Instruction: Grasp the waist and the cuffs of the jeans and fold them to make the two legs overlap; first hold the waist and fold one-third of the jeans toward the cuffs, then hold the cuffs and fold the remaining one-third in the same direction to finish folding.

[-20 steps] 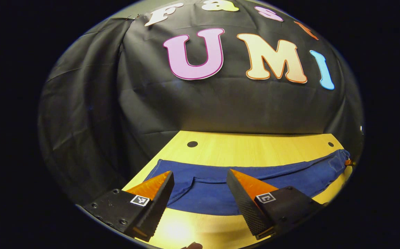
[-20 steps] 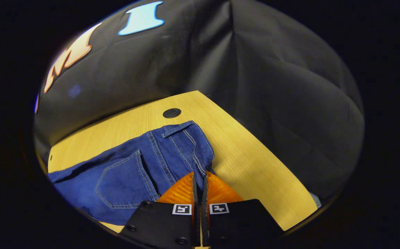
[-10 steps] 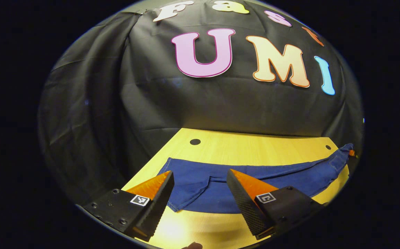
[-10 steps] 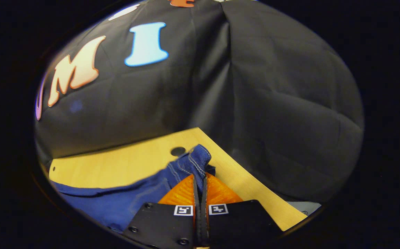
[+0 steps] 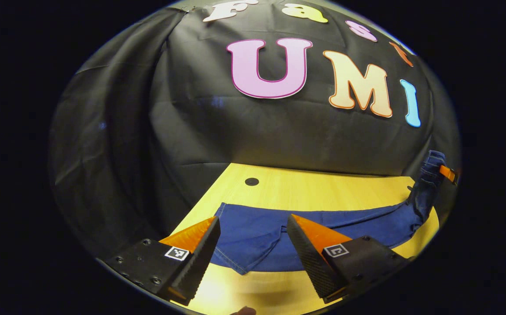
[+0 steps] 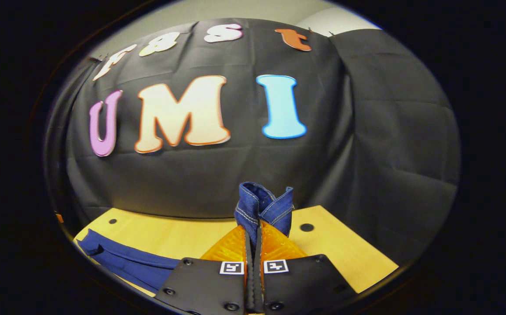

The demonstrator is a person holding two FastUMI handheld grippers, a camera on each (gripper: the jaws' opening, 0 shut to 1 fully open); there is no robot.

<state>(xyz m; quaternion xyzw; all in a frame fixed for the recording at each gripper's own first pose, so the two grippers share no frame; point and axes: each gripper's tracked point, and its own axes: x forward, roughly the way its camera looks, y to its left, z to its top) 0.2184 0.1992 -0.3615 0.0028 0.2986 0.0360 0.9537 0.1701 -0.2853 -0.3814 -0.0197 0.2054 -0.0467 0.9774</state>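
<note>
The right gripper (image 6: 253, 229) pinches the jeans (image 6: 262, 205) tight, and the waist sticks up past its tips. The left gripper (image 5: 250, 225) is wide open above the table (image 5: 314, 192), with the cuffs lying just ahead between its fingers.

a yellow wooden table (image 5: 305, 192) with round holes (image 5: 251, 181).

Both views look low across the table (image 5: 305, 192) at the wall, sharing the jeans (image 5: 322, 223).
</note>
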